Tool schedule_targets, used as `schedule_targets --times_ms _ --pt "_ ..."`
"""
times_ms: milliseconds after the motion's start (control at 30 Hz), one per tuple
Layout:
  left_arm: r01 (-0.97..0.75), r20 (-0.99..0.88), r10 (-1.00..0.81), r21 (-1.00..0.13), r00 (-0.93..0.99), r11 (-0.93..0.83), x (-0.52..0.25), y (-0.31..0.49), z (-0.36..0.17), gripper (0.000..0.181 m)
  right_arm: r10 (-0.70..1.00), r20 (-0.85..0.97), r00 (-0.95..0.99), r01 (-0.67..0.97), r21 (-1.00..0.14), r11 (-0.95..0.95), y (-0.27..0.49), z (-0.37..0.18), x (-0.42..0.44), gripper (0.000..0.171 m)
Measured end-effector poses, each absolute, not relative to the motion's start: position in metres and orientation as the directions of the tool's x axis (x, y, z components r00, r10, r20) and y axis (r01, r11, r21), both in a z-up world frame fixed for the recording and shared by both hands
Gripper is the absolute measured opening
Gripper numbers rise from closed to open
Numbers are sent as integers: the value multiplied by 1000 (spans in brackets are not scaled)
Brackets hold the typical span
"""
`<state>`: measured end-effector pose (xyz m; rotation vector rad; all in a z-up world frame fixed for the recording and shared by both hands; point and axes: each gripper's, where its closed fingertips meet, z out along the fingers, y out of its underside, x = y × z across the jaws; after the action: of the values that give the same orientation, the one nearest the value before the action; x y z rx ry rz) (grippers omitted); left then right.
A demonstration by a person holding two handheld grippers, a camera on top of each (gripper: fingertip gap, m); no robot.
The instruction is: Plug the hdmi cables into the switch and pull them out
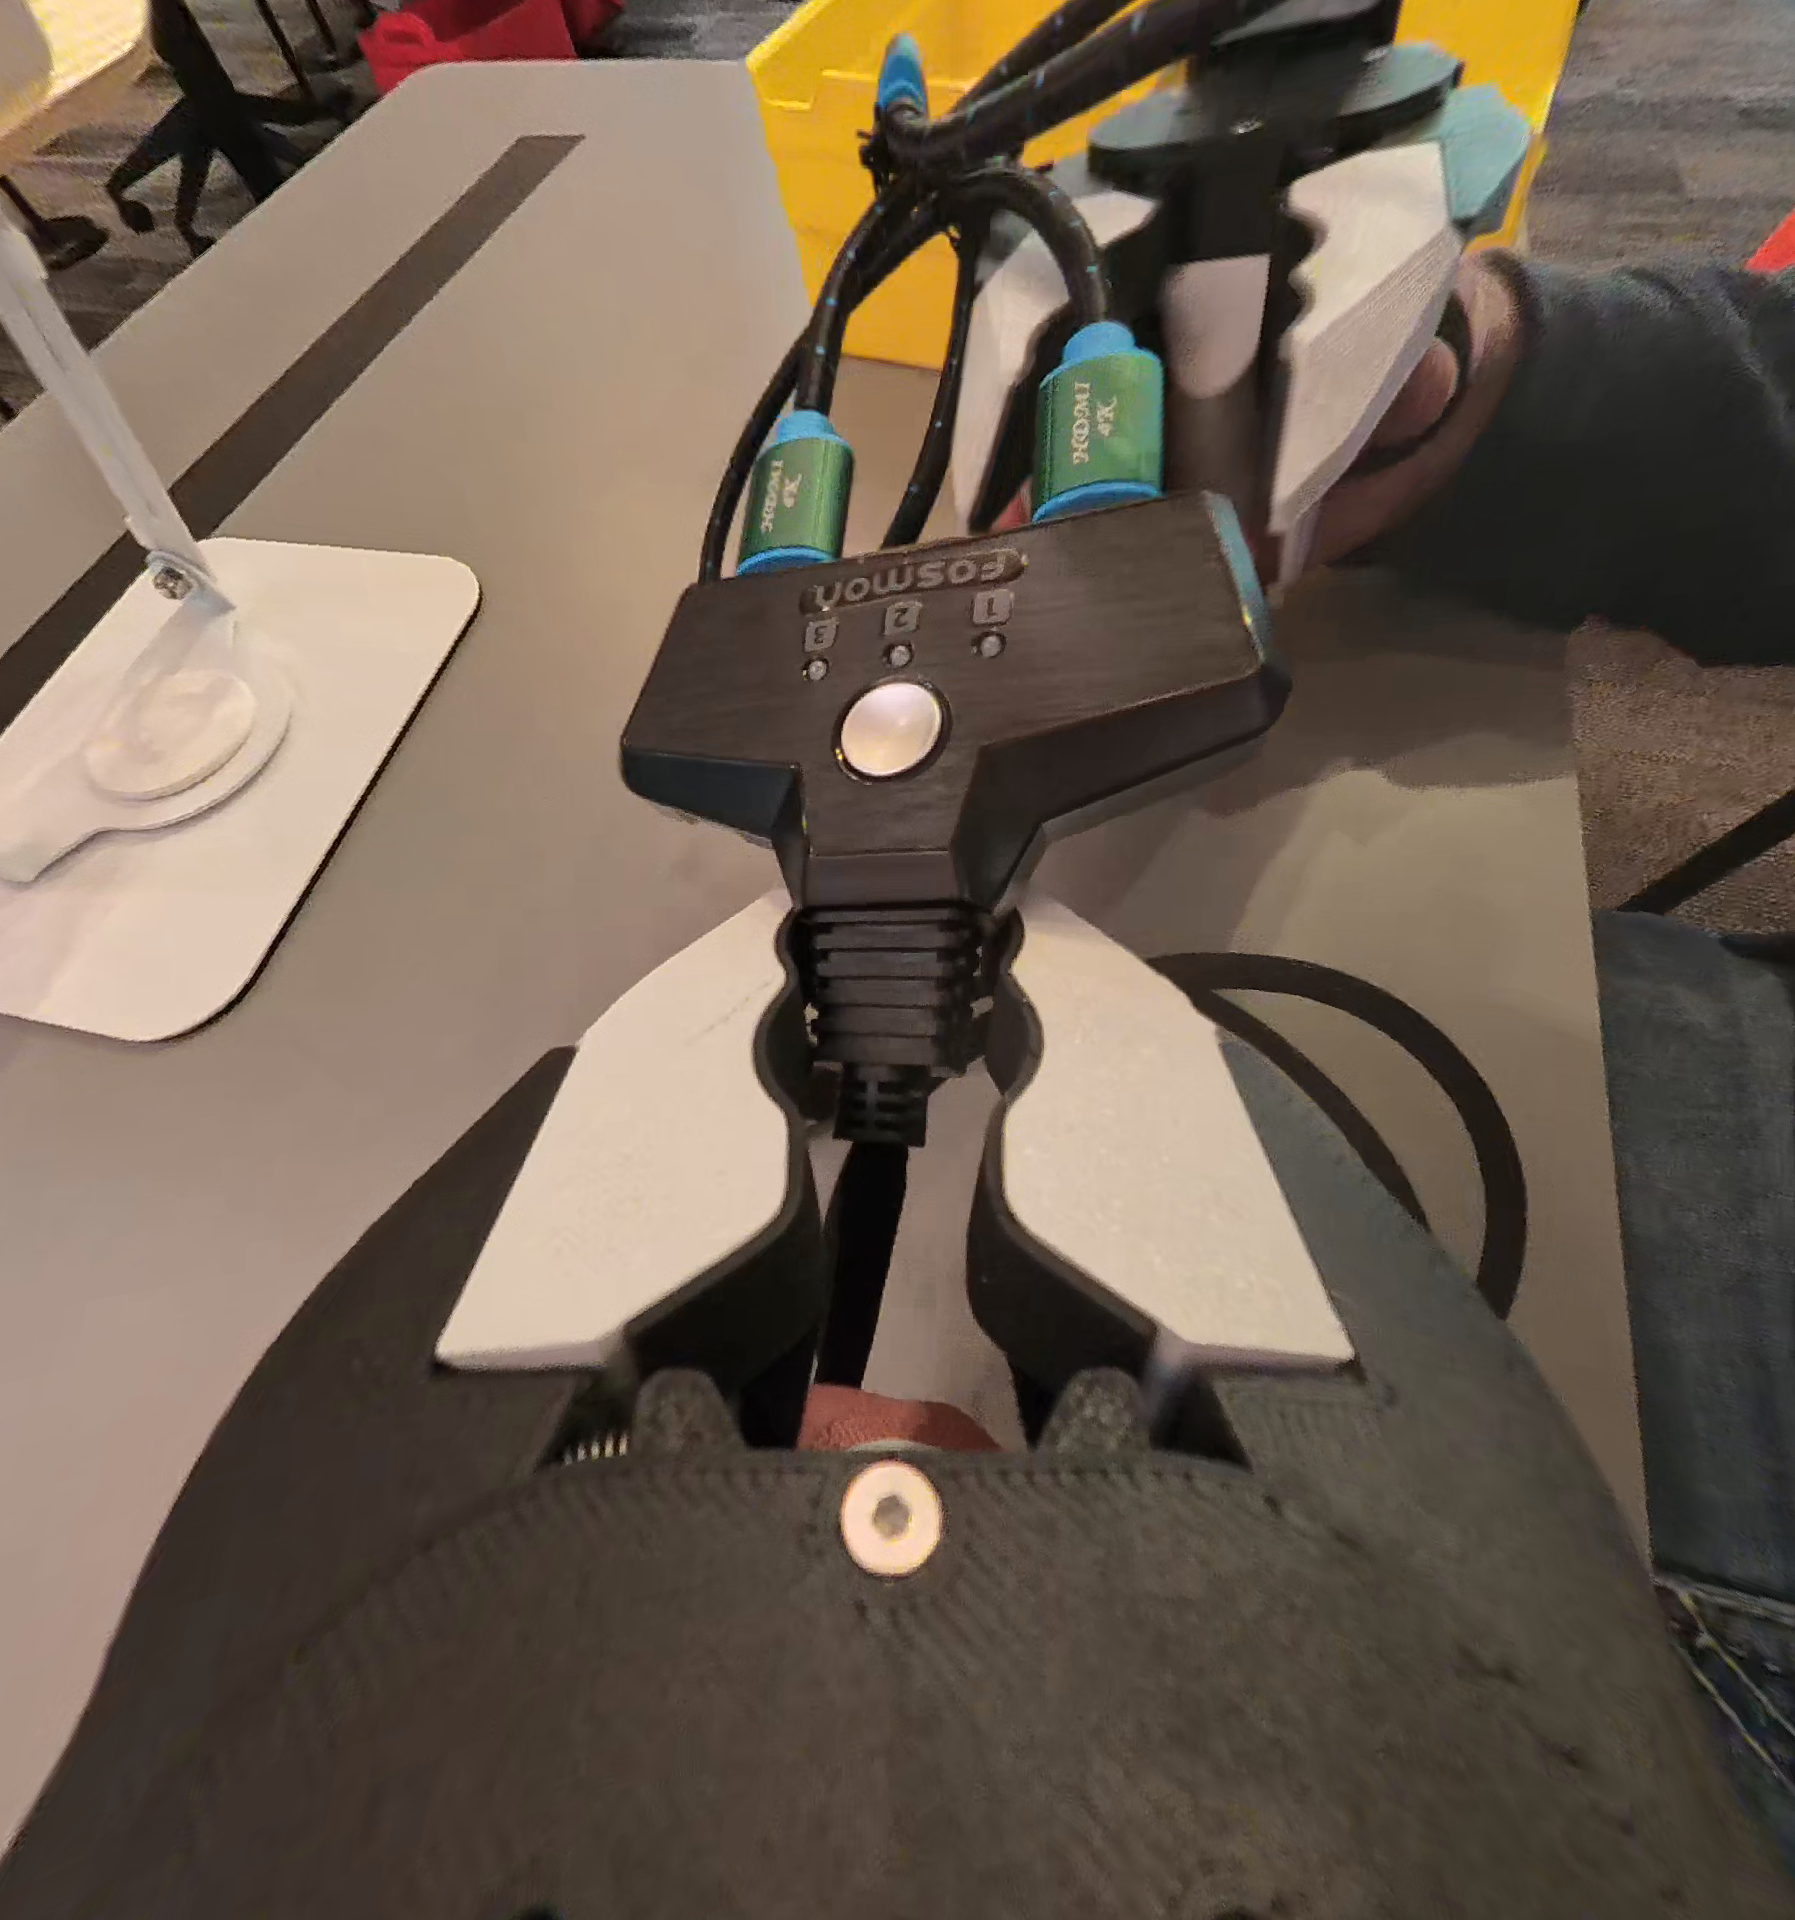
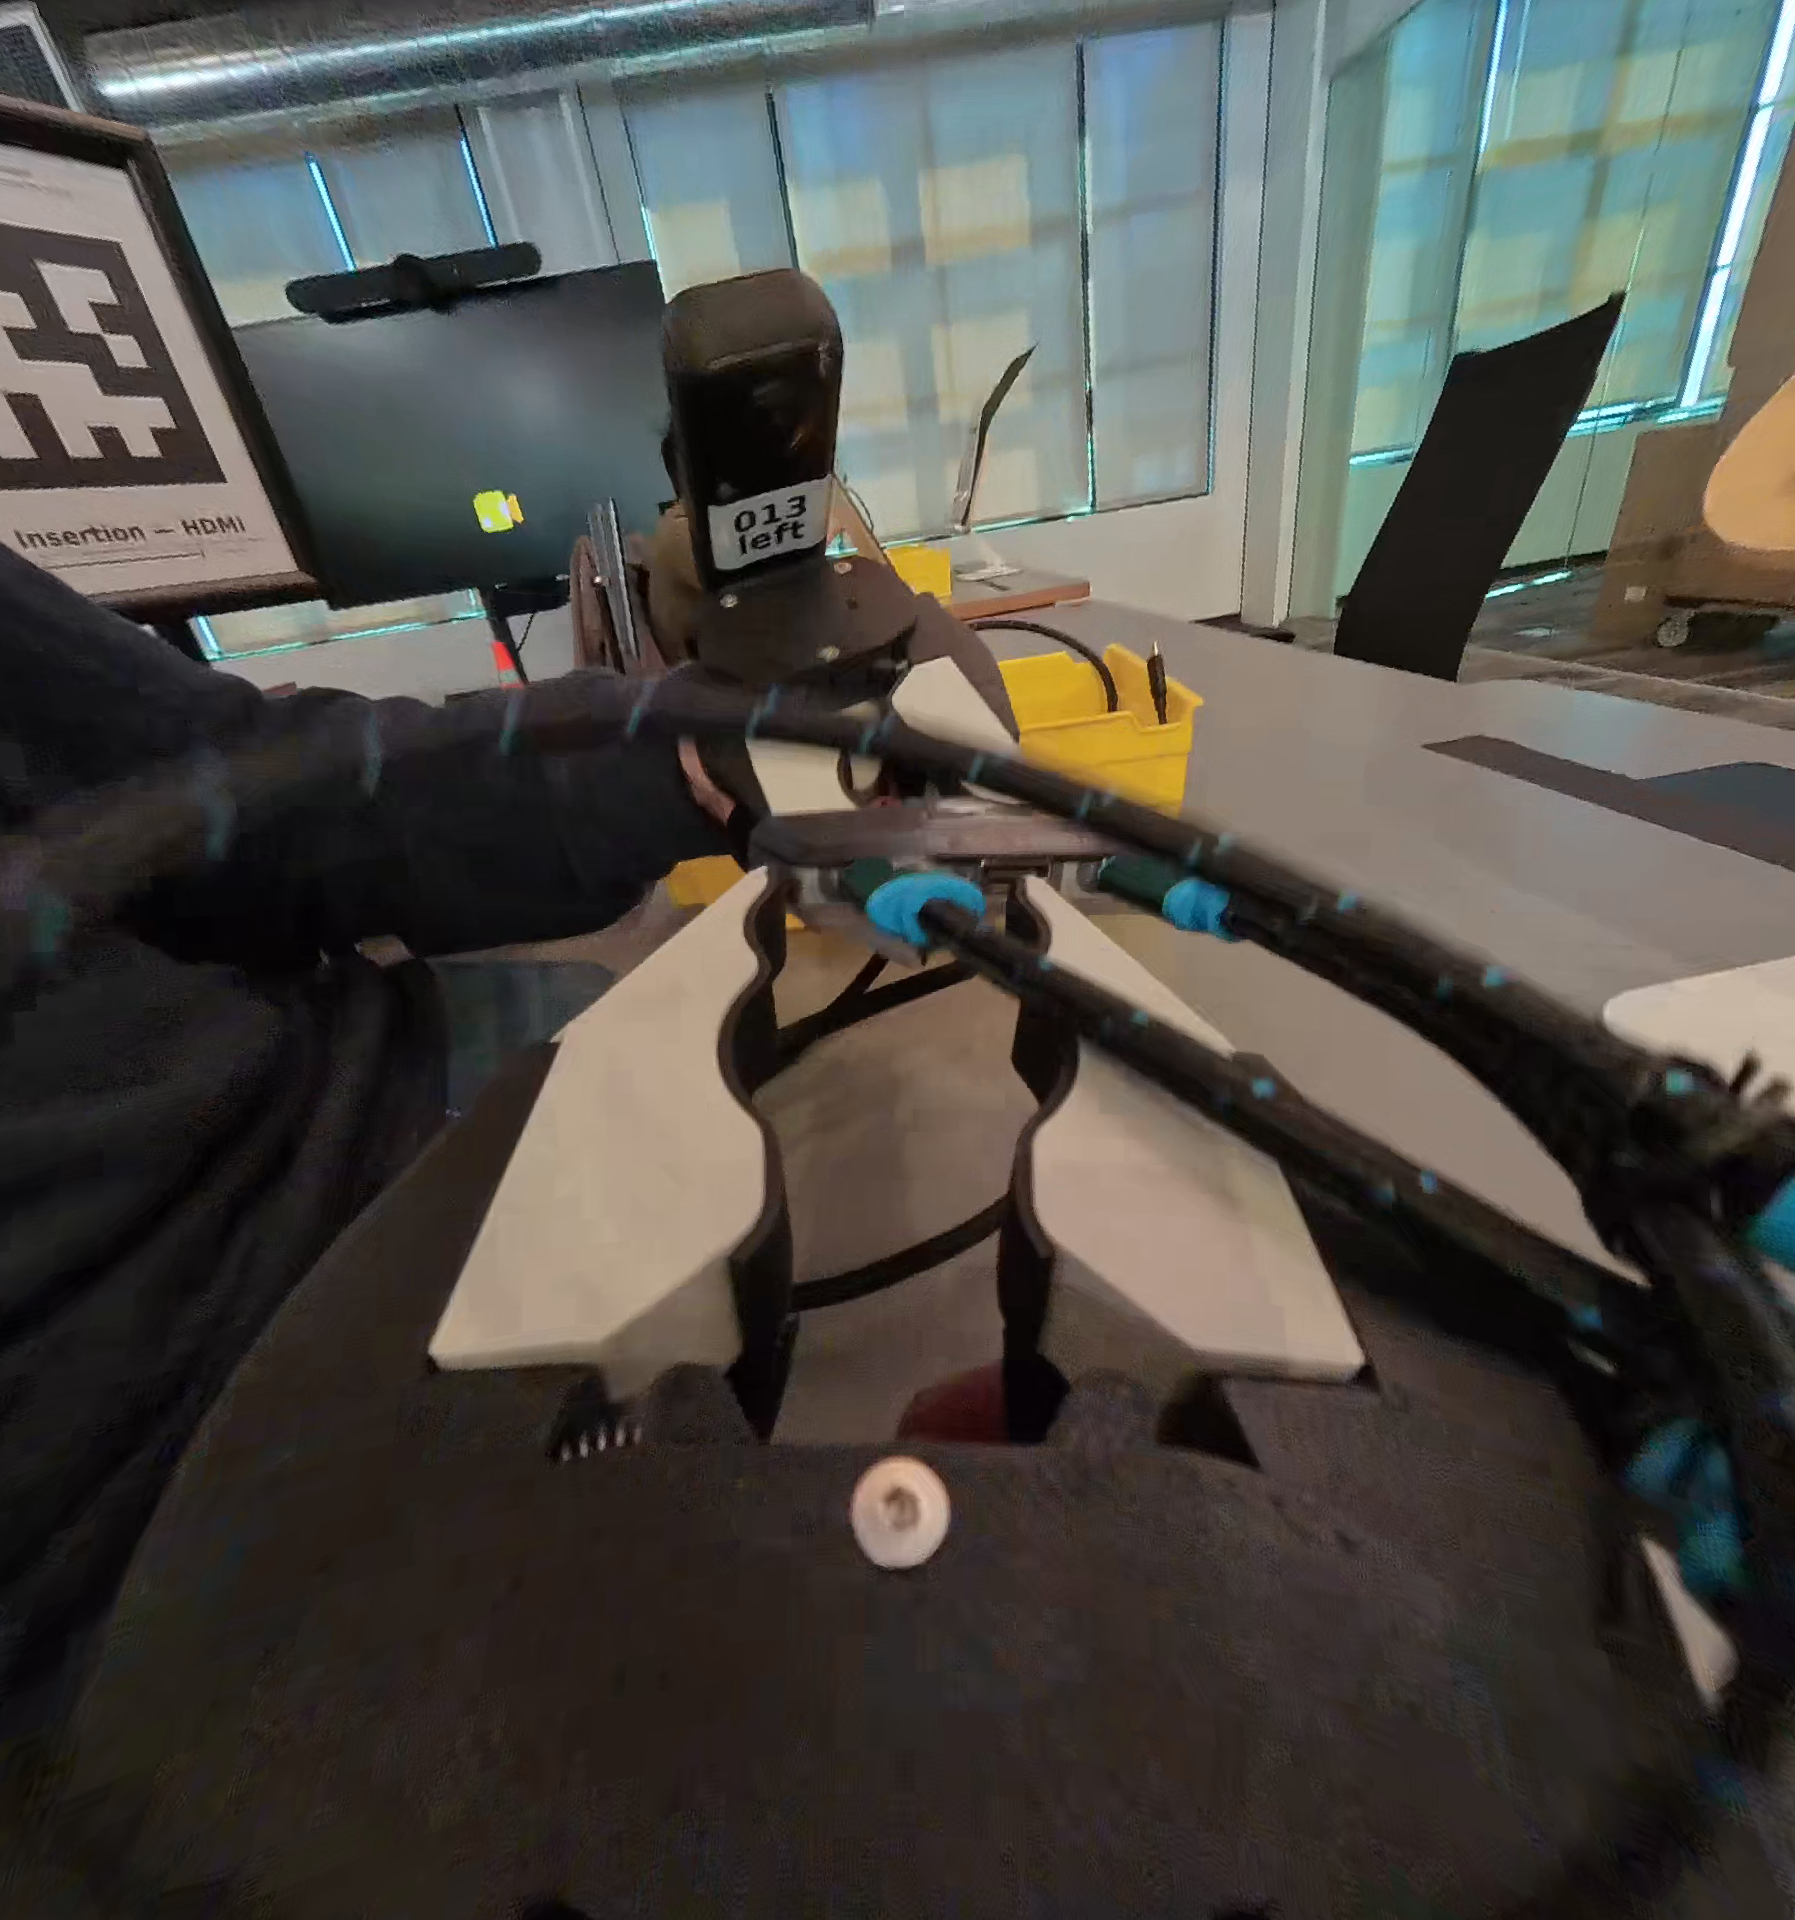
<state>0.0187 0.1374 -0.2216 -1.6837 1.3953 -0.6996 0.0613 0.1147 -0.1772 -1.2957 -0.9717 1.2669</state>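
The black HDMI switch (image 1: 950,686) is held above the grey desk (image 1: 457,1195), the left gripper (image 1: 898,997) clamped on its ribbed cable collar so the ports face outward. Two green-and-blue HDMI plugs (image 1: 1099,436) sit in those ports, their braided cables (image 2: 1236,1081) looping away. The right gripper (image 2: 893,914), jaws apart, straddles one plug, likely to pull it. A yellow bin (image 1: 841,208) stands behind.

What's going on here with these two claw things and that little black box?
A person is working two handheld grippers. The left gripper clamps the black HDMI switch by its ribbed neck, above the table. Two green-and-blue plugs sit in its ports. The right gripper is open around one plug.
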Motion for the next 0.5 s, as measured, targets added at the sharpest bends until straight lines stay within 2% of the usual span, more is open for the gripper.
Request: schedule_targets --times_ms 67,167,500 --pt "-549 -109 -970 -835 217 -29 19 136 -226 30 982 -165 94 -134 -979 -152 115 -173 58 41" --pt "-531 -95 -972 -847 213 -34 20 135 -225 29 981 -184 57 -156 -972 -173 116 -169 58 20" --pt "-529 -90 -975 -848 204 -32 22 135 -229 29 981 -195 19 -92 -977 -193 113 -182 62 20"
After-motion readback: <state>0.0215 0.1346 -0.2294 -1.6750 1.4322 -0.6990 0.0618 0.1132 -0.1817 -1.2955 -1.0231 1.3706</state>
